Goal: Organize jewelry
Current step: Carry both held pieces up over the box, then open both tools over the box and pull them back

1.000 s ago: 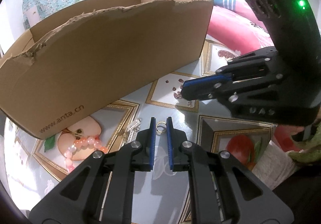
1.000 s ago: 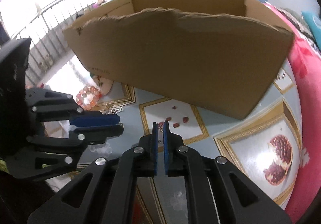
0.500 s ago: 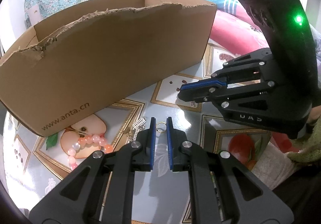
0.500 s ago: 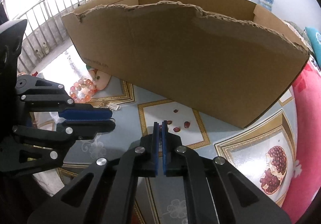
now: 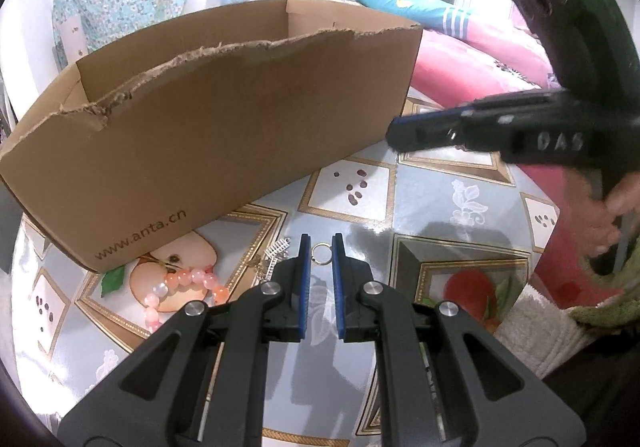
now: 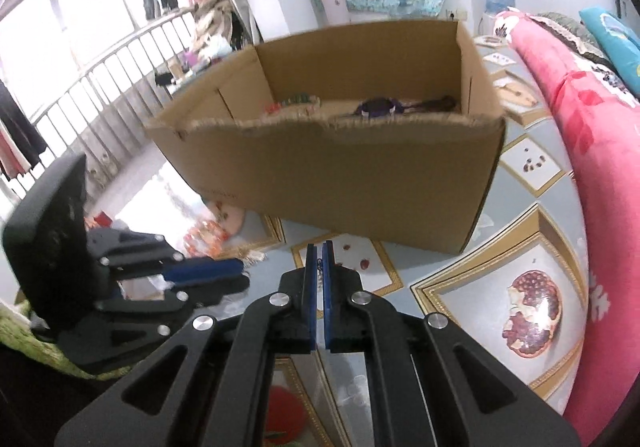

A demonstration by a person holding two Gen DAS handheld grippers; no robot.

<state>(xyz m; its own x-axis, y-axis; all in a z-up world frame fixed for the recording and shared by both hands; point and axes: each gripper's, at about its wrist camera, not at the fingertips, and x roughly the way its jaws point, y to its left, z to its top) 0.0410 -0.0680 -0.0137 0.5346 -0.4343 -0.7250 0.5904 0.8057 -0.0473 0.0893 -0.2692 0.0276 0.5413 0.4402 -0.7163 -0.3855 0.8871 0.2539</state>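
A torn-rimmed cardboard box (image 5: 240, 119) (image 6: 340, 175) stands on the fruit-print table; a purple piece (image 6: 378, 107) and other jewelry lie inside. My left gripper (image 5: 321, 243) (image 6: 236, 271) hovers low in front of the box, its narrow jaws pinching a small gold ring (image 5: 321, 253) at the tips. A pink bead bracelet (image 5: 184, 283) (image 6: 206, 235) and a silver chain piece (image 5: 276, 253) lie on the table left of it. My right gripper (image 6: 319, 247) (image 5: 396, 133) is raised near the box's right corner, shut on a thin chain-like bit (image 6: 320, 267).
A pink quilt (image 5: 480, 59) (image 6: 592, 127) borders the table on the right. A white towel (image 5: 532, 327) lies at the near right edge. A hand (image 5: 612, 215) grips the right tool's handle. Railings and hanging clothes stand beyond the box.
The right gripper closed fully, rose and rolled, so the inside of the box now shows in its view. The left gripper stayed nearly still with the ring at its tips.
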